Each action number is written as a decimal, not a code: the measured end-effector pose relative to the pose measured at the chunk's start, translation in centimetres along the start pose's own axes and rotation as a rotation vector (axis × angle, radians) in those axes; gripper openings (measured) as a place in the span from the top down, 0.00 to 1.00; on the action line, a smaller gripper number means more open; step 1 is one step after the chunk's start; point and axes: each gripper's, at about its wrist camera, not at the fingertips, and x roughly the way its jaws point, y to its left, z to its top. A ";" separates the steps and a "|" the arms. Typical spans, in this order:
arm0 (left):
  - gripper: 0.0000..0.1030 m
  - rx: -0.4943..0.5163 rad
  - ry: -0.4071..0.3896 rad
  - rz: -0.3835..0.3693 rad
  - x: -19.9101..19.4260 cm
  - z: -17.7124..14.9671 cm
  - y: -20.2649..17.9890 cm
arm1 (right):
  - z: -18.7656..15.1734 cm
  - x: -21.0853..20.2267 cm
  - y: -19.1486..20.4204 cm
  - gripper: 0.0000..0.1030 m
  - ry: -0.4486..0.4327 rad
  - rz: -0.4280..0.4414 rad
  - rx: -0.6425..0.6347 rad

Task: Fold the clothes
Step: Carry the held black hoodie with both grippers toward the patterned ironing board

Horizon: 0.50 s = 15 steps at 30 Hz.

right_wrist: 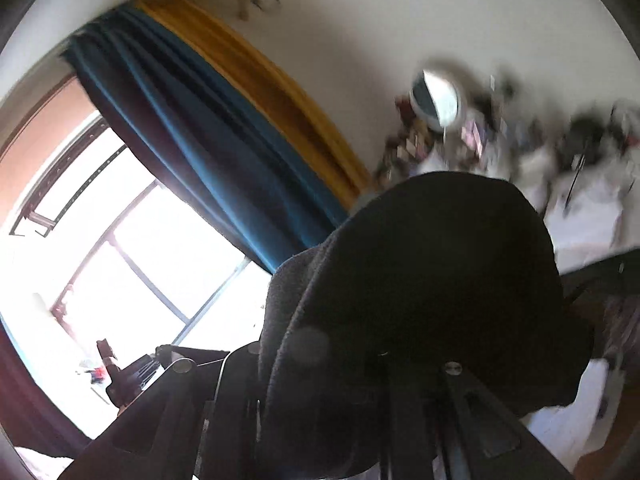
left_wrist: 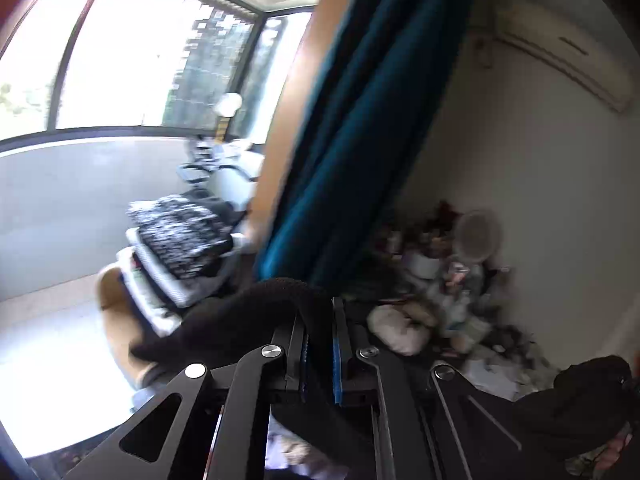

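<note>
In the left wrist view my left gripper (left_wrist: 320, 336) is shut on a black garment (left_wrist: 240, 320). The cloth runs between the blue pads (left_wrist: 338, 360) and drapes over the left finger. Another bunch of the same black cloth (left_wrist: 580, 400) hangs at the lower right. In the right wrist view the black garment (right_wrist: 432, 272) lies bunched over my right gripper (right_wrist: 320, 332) and hides its fingertips. The linkage arms beneath it stand close together, as on a shut gripper. Both grippers are raised, and both views are blurred.
A stack of folded clothes (left_wrist: 176, 248) sits on a round wooden stool (left_wrist: 112, 300) to the left. A blue curtain (left_wrist: 352, 120) hangs straight ahead beside a large window (left_wrist: 120, 60). Cluttered small items (left_wrist: 460, 280) lie along the white wall.
</note>
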 end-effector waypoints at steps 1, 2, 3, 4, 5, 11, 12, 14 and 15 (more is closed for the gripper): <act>0.93 0.014 0.001 -0.037 0.4 0.2 -0.5 | 0.3 -1.5 0.9 0.84 -0.037 -0.023 -0.010; 0.93 0.028 0.001 -0.073 0.8 0.4 -1.0 | 0.7 -3.1 1.8 0.84 -0.076 -0.049 -0.019; 0.93 0.042 0.002 -0.110 1.2 0.6 -1.4 | 0.7 -4.3 2.5 0.84 -0.102 -0.074 -0.018; 0.93 0.056 0.008 -0.143 1.6 0.7 -1.9 | 0.6 -5.4 3.0 0.84 -0.125 -0.099 -0.014; 0.93 0.068 0.020 -0.177 2.2 0.7 -2.5 | 0.6 -6.5 3.6 0.84 -0.147 -0.124 -0.010; 0.93 0.067 0.100 -0.336 5.2 -1.9 -6.5 | 0.1 -13.2 6.8 0.84 -0.279 -0.272 0.014; 0.93 0.059 0.118 -0.357 5.6 -2.5 -7.2 | -0.1 -14.0 6.9 0.84 -0.290 -0.292 0.022; 0.93 0.046 0.156 -0.398 6.5 -3.5 -8.9 | -0.6 -16.2 6.7 0.84 -0.311 -0.321 0.034; 0.93 0.047 0.175 -0.417 6.8 -3.9 -10.2 | -0.9 -17.4 6.6 0.84 -0.322 -0.335 0.039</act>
